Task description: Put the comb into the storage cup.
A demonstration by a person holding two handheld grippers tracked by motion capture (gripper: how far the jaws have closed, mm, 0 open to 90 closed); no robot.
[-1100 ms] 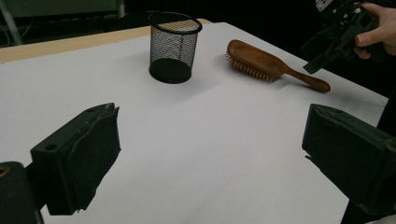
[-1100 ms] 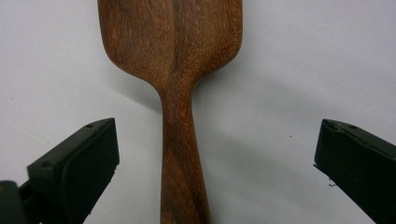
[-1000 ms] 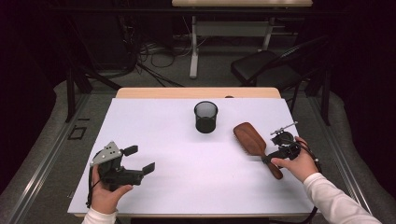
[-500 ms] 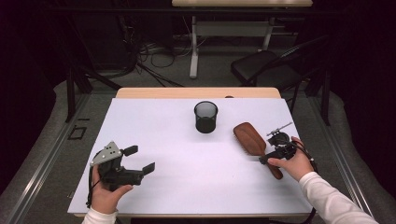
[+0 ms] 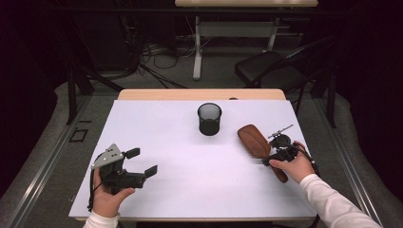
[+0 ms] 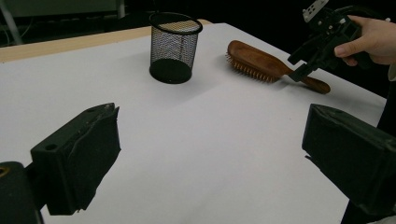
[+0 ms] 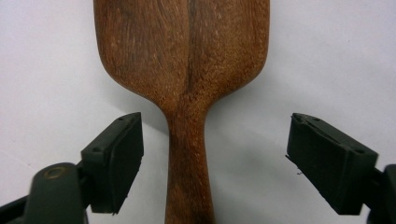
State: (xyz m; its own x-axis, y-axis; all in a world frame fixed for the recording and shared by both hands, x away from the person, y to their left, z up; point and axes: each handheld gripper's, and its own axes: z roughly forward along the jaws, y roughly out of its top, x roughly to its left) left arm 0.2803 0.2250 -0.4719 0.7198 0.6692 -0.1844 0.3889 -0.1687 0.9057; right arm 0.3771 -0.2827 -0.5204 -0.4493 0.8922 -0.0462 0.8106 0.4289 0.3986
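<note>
A brown wooden hairbrush [image 5: 253,139] lies bristles down on the white table, right of centre, with its handle pointing toward the person. In the right gripper view its handle [image 7: 188,154] runs up between my right gripper's [image 7: 215,140] jaws. They stand wide open on either side, clear of the wood. In the high view that right gripper [image 5: 274,159] hovers over the handle. My left gripper [image 5: 141,161] is held open at the near left with nothing in it. In the left gripper view its jaws [image 6: 212,154] frame bare table, with the hairbrush [image 6: 254,58] and right gripper [image 6: 314,50] farther off.
A black mesh cup [image 5: 209,118] stands upright at the table's middle back, left of the brush; it is also in the left gripper view [image 6: 174,46]. The white table [image 5: 190,190] has a wooden strip along its far edge. A chair and cables lie beyond.
My right gripper has shifted a little left and toward the brush, settling over its handle. The left gripper and the brush have not moved.
</note>
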